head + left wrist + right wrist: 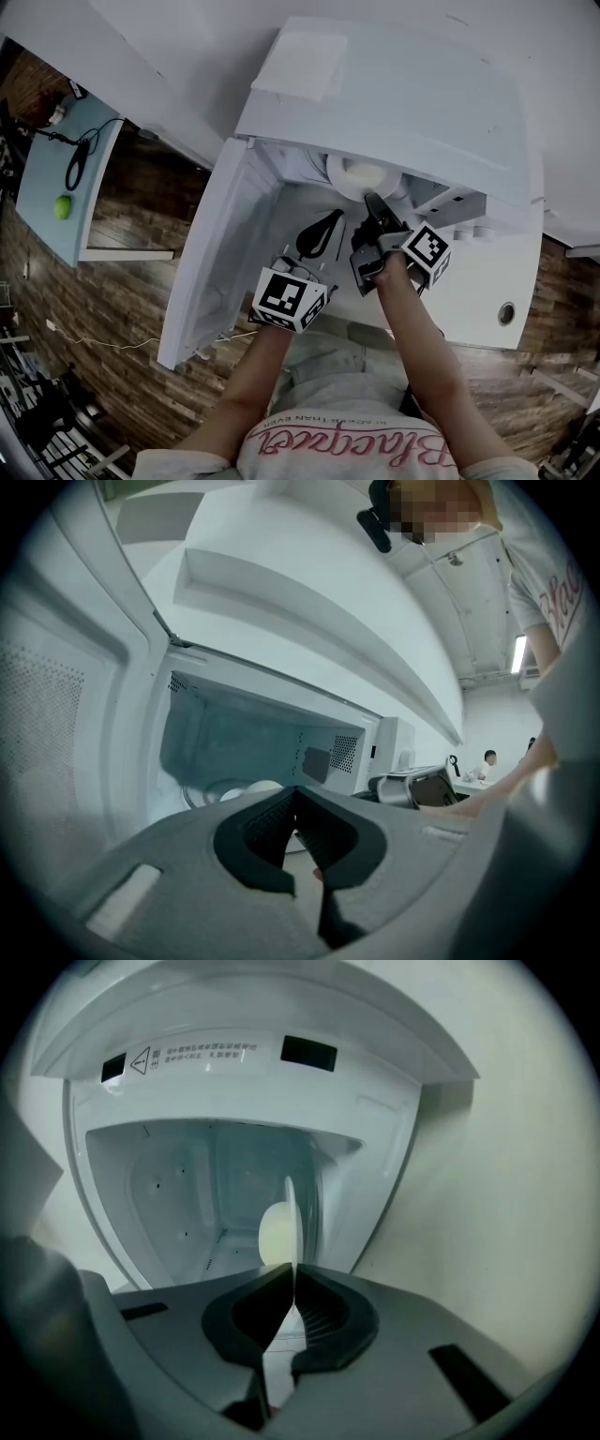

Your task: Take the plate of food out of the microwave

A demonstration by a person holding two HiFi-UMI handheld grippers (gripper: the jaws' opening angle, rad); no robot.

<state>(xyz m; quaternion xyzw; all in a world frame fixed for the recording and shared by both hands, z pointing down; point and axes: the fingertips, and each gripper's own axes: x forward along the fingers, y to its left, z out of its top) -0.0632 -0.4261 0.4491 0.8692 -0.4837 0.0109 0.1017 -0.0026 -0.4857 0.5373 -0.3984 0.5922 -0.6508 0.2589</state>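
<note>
Your right gripper (373, 201), just right of frame centre, reaches forward on a nearly straight bare arm, jaws pinched onto the plate (291, 1208) rim. Your left gripper (328, 220) sits beside it at centre, jaws together and empty.

Round white plate (336, 176) inside boxy white microwave (403, 103).
Flat white door (211, 253) hangs open at the microwave's left.

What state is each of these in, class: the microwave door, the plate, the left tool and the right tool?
microwave door: swung open.
plate: inside the microwave, carrying food.
left tool: shut, nothing in it.
right tool: shut on the rim of the plate.
</note>
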